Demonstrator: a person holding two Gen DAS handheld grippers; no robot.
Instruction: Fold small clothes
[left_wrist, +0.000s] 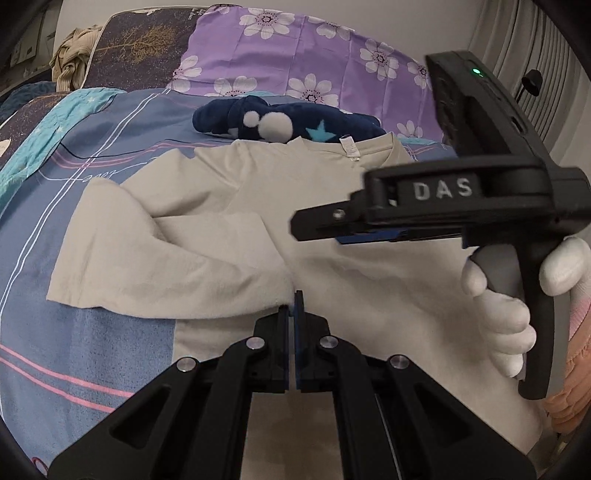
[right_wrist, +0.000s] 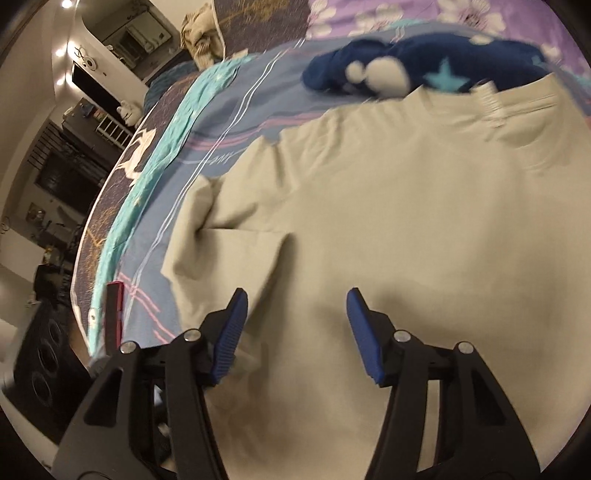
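A beige T-shirt (left_wrist: 229, 206) lies spread on the bed, collar and label at the far side, its left sleeve lying out to the left. It also fills the right wrist view (right_wrist: 388, 221). My left gripper (left_wrist: 295, 310) is shut on the shirt's cloth where the sleeve meets the body. My right gripper (right_wrist: 295, 325) is open and empty just above the shirt's body. In the left wrist view the right gripper (left_wrist: 321, 229) hovers over the shirt, held by a white-gloved hand (left_wrist: 502, 325).
A dark blue plush garment with white pompoms (left_wrist: 273, 122) lies beyond the collar. A purple floral pillow (left_wrist: 295, 51) sits behind it. The blue striped bedsheet (left_wrist: 92, 350) borders the shirt on the left. The bed's left edge (right_wrist: 99, 280) drops to the room.
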